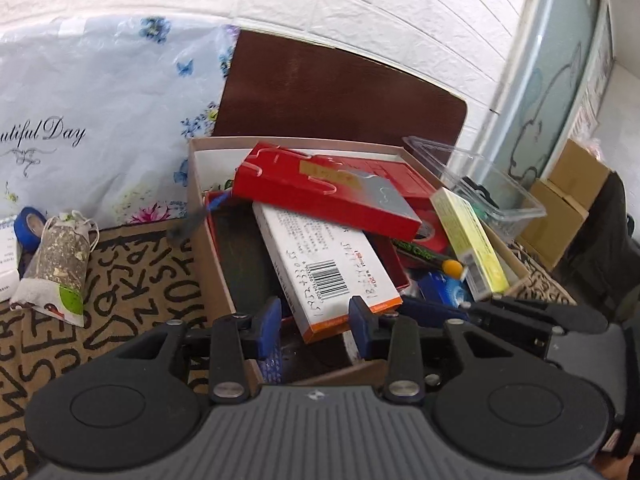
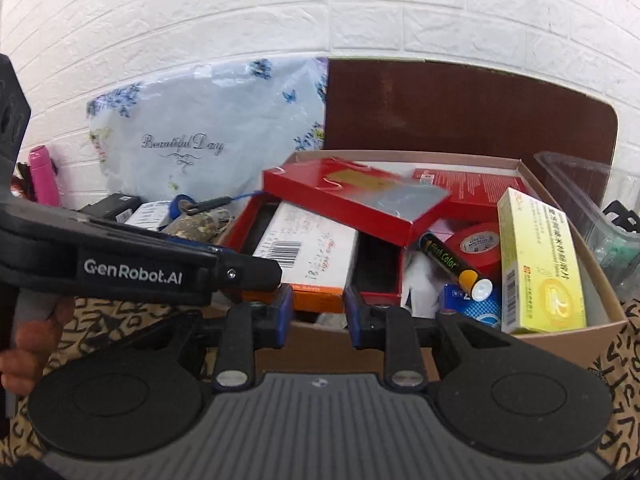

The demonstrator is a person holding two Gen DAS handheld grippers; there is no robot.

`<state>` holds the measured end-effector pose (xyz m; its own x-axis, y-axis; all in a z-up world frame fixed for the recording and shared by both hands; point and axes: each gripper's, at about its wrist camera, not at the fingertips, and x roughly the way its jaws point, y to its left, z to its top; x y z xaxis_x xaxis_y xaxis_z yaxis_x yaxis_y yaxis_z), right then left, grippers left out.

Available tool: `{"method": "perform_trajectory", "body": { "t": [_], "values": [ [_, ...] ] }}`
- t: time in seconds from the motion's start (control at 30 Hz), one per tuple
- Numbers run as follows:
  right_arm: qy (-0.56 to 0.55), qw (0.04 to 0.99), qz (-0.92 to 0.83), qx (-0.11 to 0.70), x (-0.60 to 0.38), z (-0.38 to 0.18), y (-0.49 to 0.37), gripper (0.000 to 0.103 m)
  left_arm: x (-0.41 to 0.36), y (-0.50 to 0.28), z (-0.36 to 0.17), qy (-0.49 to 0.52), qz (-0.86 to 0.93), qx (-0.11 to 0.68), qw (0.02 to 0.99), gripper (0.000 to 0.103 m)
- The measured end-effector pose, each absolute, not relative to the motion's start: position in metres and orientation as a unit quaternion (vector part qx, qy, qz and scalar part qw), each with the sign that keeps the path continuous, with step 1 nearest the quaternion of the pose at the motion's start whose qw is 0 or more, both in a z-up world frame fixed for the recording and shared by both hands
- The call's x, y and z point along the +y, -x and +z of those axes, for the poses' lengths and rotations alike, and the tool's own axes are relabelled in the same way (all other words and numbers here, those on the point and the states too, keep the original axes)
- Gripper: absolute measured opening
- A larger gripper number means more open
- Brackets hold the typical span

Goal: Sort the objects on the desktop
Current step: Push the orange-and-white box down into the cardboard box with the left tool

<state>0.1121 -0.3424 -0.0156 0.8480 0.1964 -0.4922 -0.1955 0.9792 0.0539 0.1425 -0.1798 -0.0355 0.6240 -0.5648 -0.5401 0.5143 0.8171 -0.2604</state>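
**Both grippers at the full cardboard box**

We see the cardboard box (image 2: 568,332) crammed: a red box (image 2: 352,196) at twelve o'clock lies tilted over a white carton (image 2: 308,252), a yellow carton (image 2: 540,276) at three o'clock. Our left gripper (image 1: 314,320) stands part-open around the white carton's corner; whether it grips, we cannot tell. Our right gripper (image 2: 316,312) has its jaws drawn together at the box's near wall.

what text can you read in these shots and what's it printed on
"Beautiful Day": floral plastic bag against the wall.
"GenRobot.AI": side of the left gripper.
"Flash Color": black marker in the cardboard box.
Print on the yellow box and white box, barcode digits included: too small to read.
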Motion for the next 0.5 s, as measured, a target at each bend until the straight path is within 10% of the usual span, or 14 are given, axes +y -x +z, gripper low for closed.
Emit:
{"method": "perform_trajectory", "body": {
  "t": [0.17, 0.5],
  "values": [
    [-0.012, 0.964, 0.101, 0.247, -0.345, -0.020, -0.110, 0.031, -0.172, -0.134, -0.034, 0.044, -0.315, 0.290, 0.903, 0.058],
    [-0.011, 0.972, 0.081, 0.218, -0.347, -0.014, -0.080, 0.077, -0.161, -0.099, -0.027, 0.052, -0.322, 0.262, 0.908, 0.093]
  ]
}}
